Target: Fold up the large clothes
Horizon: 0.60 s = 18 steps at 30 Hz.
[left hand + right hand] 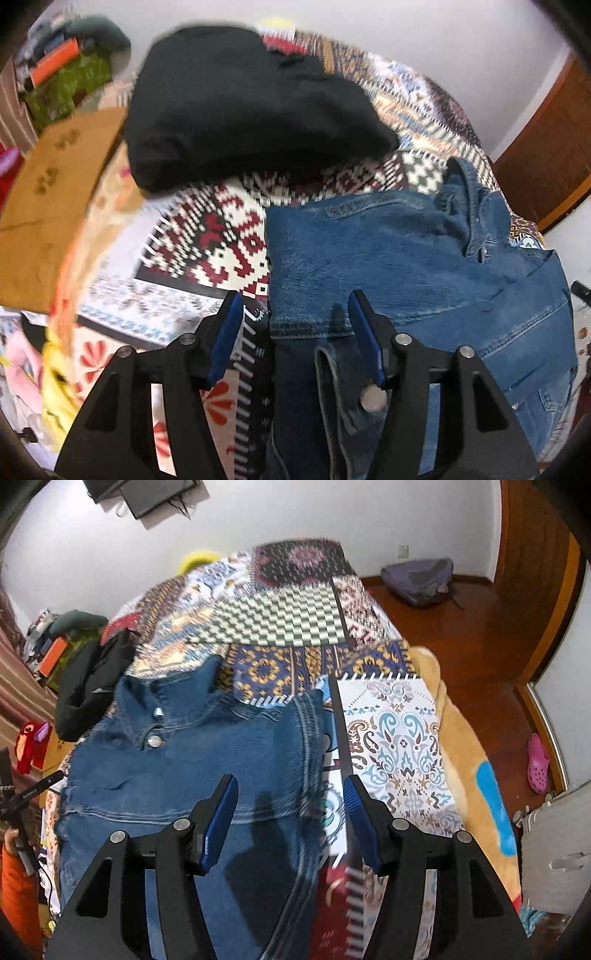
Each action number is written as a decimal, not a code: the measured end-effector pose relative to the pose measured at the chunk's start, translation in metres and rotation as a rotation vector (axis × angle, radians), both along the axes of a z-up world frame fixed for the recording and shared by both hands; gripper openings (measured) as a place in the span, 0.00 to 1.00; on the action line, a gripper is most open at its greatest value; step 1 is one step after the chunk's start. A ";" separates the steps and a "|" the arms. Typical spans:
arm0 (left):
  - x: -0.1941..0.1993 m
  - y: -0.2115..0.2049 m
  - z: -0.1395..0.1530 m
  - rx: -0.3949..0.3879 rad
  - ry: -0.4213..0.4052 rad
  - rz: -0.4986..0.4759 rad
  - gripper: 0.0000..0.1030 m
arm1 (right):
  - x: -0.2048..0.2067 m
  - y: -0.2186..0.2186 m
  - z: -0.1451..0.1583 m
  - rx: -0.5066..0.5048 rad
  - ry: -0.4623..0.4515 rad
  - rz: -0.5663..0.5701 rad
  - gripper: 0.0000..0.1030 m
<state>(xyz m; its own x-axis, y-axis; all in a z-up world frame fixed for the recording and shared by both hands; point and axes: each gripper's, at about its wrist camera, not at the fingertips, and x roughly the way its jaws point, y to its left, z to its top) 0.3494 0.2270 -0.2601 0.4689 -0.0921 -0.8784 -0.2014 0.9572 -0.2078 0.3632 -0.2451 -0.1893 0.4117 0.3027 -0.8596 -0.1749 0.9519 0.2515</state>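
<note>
Denim jacket (pixel 177 760) lies spread on the patterned quilt (pixel 280 627), collar away from the grippers. Left gripper (pixel 295 310) hovers with jaws parted over a folded sleeve edge, pads clear of cloth. Right gripper (pixel 291 790) likewise parted over the jacket's side edge, gripping nothing. Black garment (pixel 240 103) lies heaped beyond.

Bed (pixel 280 635): covered by a patchwork quilt. Denim jacket (pixel 192 760) lies flat on the quilt, collar toward 12 o'clock. Black garment (pixel 240 110) lies bunched on the quilt at 10 o'clock from the jacket.
</note>
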 end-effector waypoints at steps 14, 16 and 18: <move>0.030 0.021 -0.038 -0.335 -0.007 0.039 0.56 | 0.027 0.010 -0.030 0.114 0.066 0.060 0.54; 0.036 0.016 -0.036 -0.293 0.004 0.042 0.52 | 0.028 0.010 -0.030 0.136 0.074 0.055 0.49; 0.038 0.008 -0.034 -0.225 0.022 0.034 0.36 | 0.028 0.010 -0.030 0.147 0.093 0.054 0.30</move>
